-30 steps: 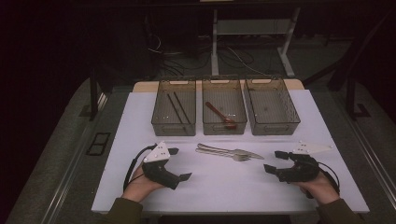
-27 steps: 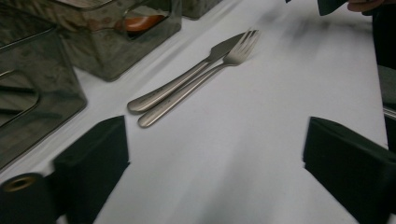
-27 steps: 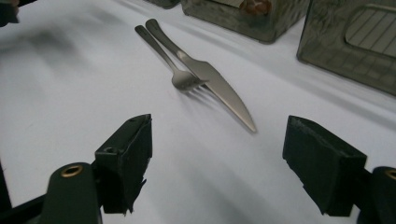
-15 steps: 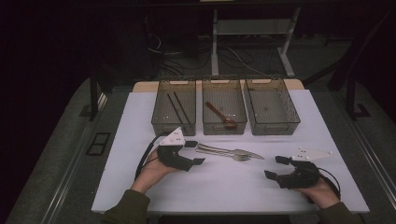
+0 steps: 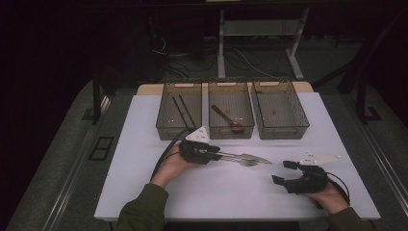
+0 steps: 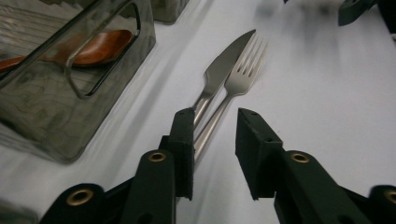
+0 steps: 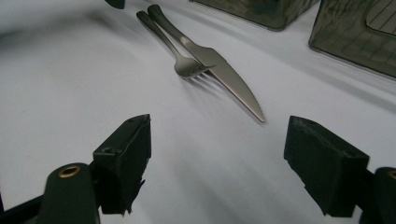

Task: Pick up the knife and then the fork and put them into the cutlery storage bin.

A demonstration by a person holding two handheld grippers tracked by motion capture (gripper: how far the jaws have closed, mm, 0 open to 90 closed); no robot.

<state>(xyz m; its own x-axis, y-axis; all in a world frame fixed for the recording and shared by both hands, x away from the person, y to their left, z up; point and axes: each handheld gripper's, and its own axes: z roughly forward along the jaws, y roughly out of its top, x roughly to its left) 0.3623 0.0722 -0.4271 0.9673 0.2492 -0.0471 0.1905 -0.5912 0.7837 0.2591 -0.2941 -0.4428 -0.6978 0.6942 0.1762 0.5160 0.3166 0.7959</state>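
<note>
A steel knife (image 5: 257, 159) and fork (image 5: 246, 162) lie side by side on the white mat, tips pointing right. My left gripper (image 5: 219, 154) sits at their handle ends. In the left gripper view its jaws (image 6: 215, 121) have just been closing. The fork (image 6: 245, 77) handle runs into the gap beside the left jaw, and the knife (image 6: 224, 65) handle passes along that jaw's outer side. A gap remains and no pad presses. My right gripper (image 5: 283, 172) rests at the front right, open and empty, facing the knife (image 7: 224, 70) and fork (image 7: 184, 63) from a distance (image 7: 217, 135).
Three clear bins stand in a row at the back. The left bin (image 5: 175, 132) holds dark chopsticks (image 5: 180, 108), the middle bin (image 5: 231, 132) a reddish-brown spoon (image 5: 226, 114), and the right bin (image 5: 284, 132) nothing I can make out. The mat's front edge (image 5: 216, 215) is near my forearms.
My left gripper has moved right and away from me, from the mat's front left to the cutlery handles, and its jaws have narrowed. The right gripper has stayed put.
</note>
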